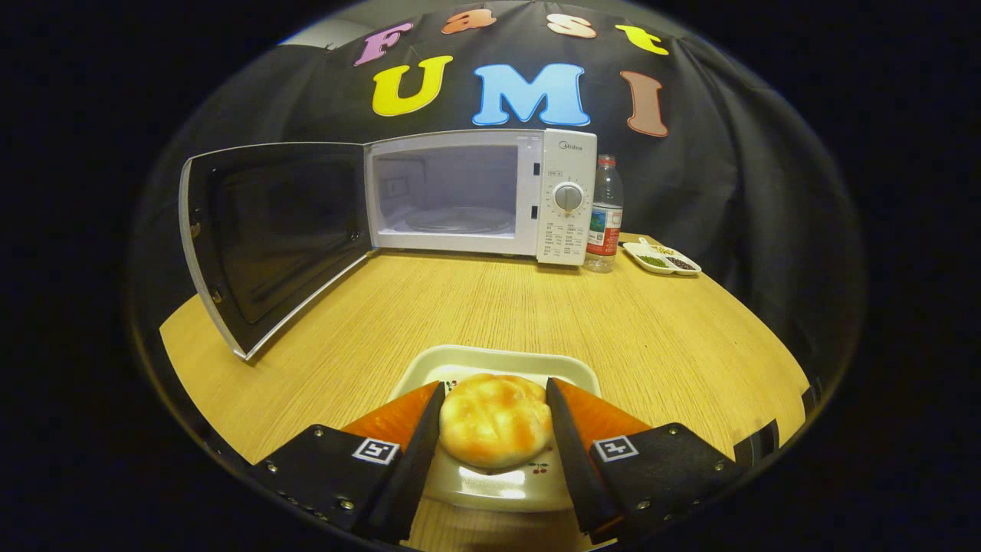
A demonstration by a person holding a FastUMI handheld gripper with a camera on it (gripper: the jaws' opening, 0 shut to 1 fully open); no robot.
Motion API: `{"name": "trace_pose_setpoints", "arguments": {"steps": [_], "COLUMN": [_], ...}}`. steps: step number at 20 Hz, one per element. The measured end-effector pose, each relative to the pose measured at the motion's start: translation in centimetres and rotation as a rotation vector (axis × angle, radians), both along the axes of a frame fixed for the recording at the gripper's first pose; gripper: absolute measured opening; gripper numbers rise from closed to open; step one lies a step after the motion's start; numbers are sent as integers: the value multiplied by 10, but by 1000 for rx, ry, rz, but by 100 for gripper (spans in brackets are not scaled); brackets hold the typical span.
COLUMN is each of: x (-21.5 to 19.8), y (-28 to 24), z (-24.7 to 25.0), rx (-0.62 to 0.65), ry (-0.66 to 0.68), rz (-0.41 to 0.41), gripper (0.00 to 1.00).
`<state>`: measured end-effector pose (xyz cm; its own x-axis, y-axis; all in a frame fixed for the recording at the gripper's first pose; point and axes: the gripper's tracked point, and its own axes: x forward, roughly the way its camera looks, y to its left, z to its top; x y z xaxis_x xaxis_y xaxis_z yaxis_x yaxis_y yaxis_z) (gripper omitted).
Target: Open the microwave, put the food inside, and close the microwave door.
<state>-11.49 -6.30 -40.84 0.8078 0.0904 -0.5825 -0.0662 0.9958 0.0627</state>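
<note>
Microwave (480, 195) panel print too small, tray (498, 359) partly behind bun (496, 420), finger bases cut off

Your gripper (494, 418) sits low over the near edge of the table (651, 337), its 2 fingers flanking the bun (495, 420), 1 on each side and right against it. The bun lies on a plate (498, 360) that rests on the table and reaches a little beyond the fingertips. Well beyond the plate, at the back of the table, stands the microwave (479, 195), its door (268, 230) swung wide to the left so you look straight into the cavity. Just right of the microwave stands a bottle (605, 215), and right of that lies a small dish (661, 258) with compartments.
</note>
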Motion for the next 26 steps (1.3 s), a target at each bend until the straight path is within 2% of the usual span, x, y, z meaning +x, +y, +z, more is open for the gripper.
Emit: {"name": "trace_pose_setpoints", "arguments": {"steps": [1,6,10,16,20,24,26], "x": [0,8,35,114,167,222,246], "y": [3,10,35,78,94,115,125], "z": [4,37,80,116,124,116,108], "rx": [14,30,59,63,23,55,113], "ry": [-3,-73,-165,-223,-259,-254,-229], "rz": [14,41,93,166,171,163,142], "gripper": [69,69,69,68,69,69,69]}}
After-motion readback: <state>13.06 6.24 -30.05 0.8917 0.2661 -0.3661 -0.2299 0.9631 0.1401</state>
